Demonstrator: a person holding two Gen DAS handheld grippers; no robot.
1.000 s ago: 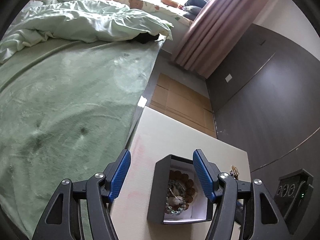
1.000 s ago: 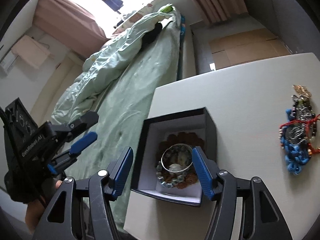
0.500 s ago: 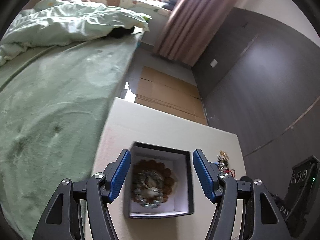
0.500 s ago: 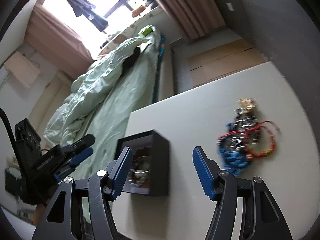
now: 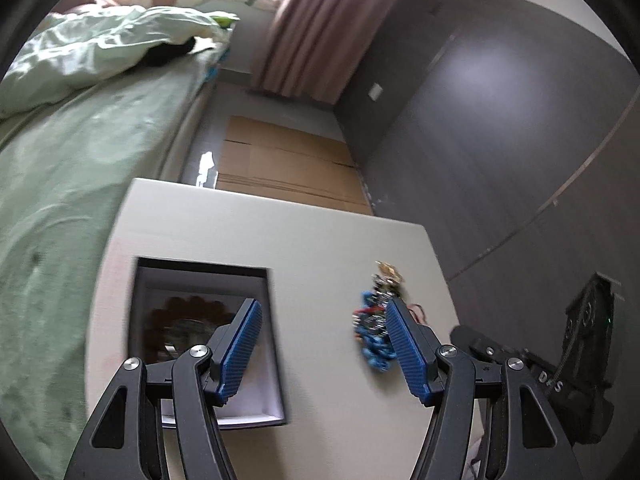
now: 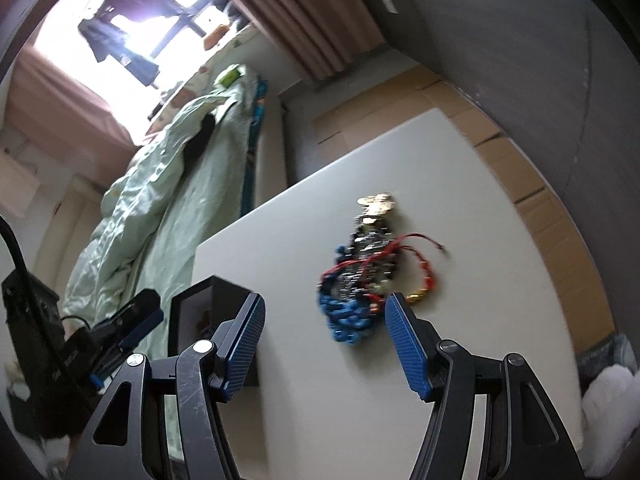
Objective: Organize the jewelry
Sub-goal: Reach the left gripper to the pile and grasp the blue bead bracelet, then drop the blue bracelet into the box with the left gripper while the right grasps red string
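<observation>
- Tangled jewelry pile (image 6: 370,276) lying on the pale tabletop (image 6: 472,216), at 12 o'clock from the right gripper (image 6: 324,344): blue beaded strand nearest the blue pads, red cords across the middle, a gold piece at the far end.
- Black box (image 5: 208,320) standing open at 9 o'clock from the pile, well apart; brown beaded bracelet (image 5: 184,312) inside on a white lining, blurred.
- Right gripper above the tabletop, jaws spread wide, nothing between them.
- Left gripper (image 5: 324,348) with jaws equally wide, holding nothing; left pad over the box, right pad over the edge of the pile.
- Readable only on the other gripper's body at 4 o'clock in the left wrist view: letters "D" and "S".
- Green bed (image 5: 60,168) at 9 o'clock from the tabletop, cardboard (image 5: 280,168) on the floor at 12 o'clock, dark wall at 3 o'clock.
</observation>
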